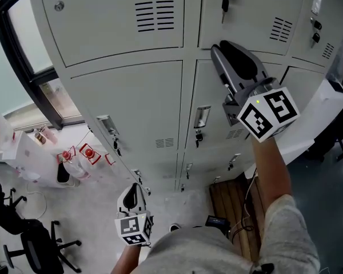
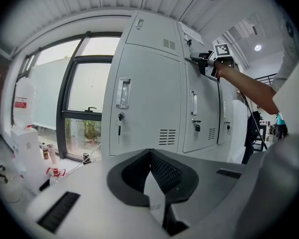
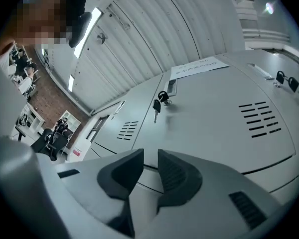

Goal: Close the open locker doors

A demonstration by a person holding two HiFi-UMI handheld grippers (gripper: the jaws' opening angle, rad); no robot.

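A bank of grey lockers (image 1: 131, 107) fills the head view, and every door I can see lies flush. My right gripper (image 1: 216, 51) is raised, its tips at the seam under an upper door (image 1: 257, 16) that has a key (image 1: 224, 4) in its lock. Its jaws stand a little apart with nothing between them (image 3: 149, 156). In the right gripper view that key (image 3: 156, 106) and a vented door (image 3: 259, 118) lie ahead. My left gripper (image 1: 135, 187) hangs low, away from the lockers, tips together and holding nothing (image 2: 149, 154). The left gripper view shows the right gripper (image 2: 202, 63) against the lockers.
A dark-framed window (image 1: 23, 50) runs along the left of the lockers, with bottles and red-marked items (image 1: 74, 156) below it. A black office chair (image 1: 37, 241) stands at the bottom left. Wooden boards (image 1: 228, 201) lie at the lockers' foot.
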